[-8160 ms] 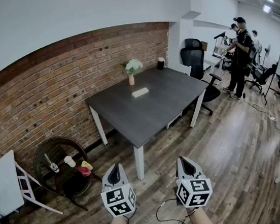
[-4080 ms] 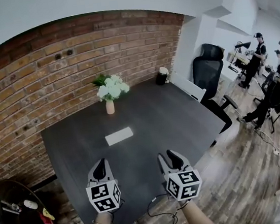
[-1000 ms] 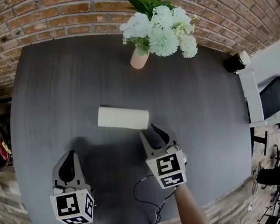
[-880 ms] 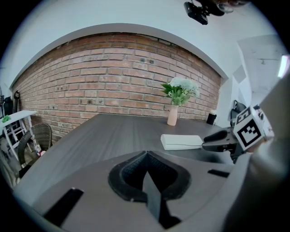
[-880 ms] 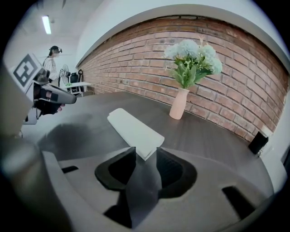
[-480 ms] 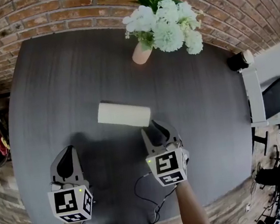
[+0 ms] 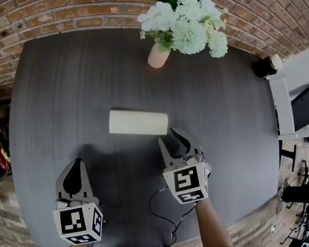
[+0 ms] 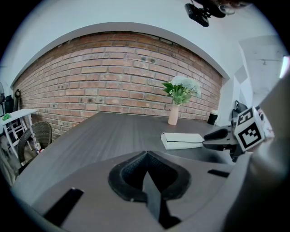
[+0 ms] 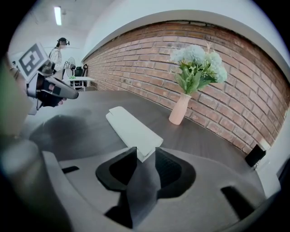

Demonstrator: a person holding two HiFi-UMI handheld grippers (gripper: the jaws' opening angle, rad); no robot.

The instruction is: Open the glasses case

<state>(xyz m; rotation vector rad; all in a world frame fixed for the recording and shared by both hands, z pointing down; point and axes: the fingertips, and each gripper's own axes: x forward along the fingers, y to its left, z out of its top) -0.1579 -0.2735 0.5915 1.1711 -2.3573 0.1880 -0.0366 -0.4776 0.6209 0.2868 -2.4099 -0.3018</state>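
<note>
The white glasses case (image 7: 138, 122) lies shut on the dark table (image 7: 80, 73). My right gripper (image 7: 171, 137) is at the case's right end. In the right gripper view the near end of the case (image 9: 134, 128) sits between the fingertips of the right gripper (image 9: 145, 152). Its jaws have just been closing and still stand wide, and I see no firm press on the case. My left gripper (image 7: 74, 177) hovers over bare table to the left, apart from the case. In its own view the left gripper (image 8: 145, 157) is shut and empty, with the case (image 8: 182, 140) ahead to the right.
A pink vase of white flowers (image 7: 158, 56) stands behind the case. A small dark cup (image 7: 264, 66) sits near the table's right edge. A black cable (image 7: 159, 204) trails over the front edge. A brick wall (image 7: 44, 16) runs behind. A white chair (image 7: 281, 109) stands to the right.
The right gripper has rolled slightly at the case's right end and its jaws have drawn a little closer together. The left gripper and the case have not moved.
</note>
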